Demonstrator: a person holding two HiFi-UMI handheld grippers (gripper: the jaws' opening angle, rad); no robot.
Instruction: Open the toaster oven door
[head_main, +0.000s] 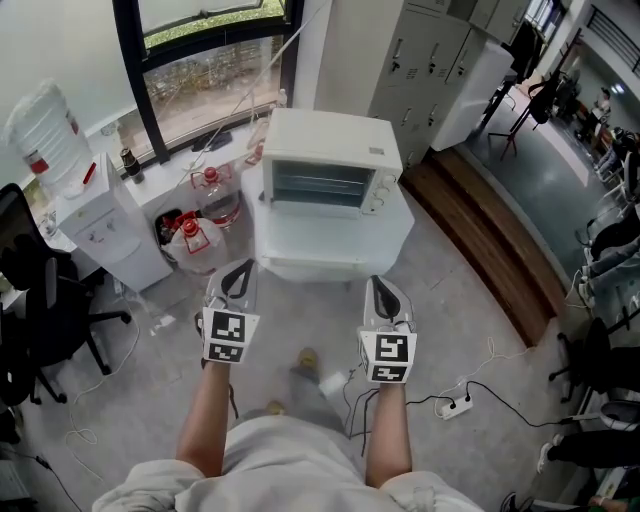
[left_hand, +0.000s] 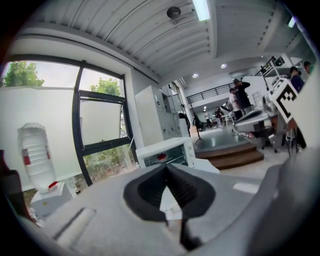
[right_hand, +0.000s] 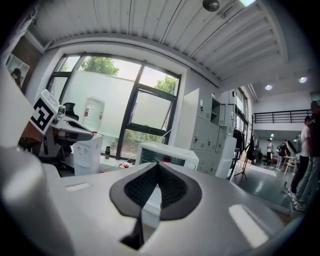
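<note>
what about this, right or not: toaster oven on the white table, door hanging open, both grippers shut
Not right: the door of the toaster oven is closed, as the head view shows. The oven stands on the white table, and left gripper and right gripper are shut.

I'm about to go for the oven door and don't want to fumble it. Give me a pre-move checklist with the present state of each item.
1. Toaster oven in front of both grippers: ok, it faces the person.
2. Door shut and ready to be pulled: ok, it stands closed against the front.
3. Left gripper ready to grasp: not ok, jaws are together with nothing between them.
4. Right gripper ready to grasp: not ok, jaws are together and empty.
5. Grippers apart from the oven: ok, both are short of the white stand it sits on.
6. Handle located: cannot tell, too small to make out.
</note>
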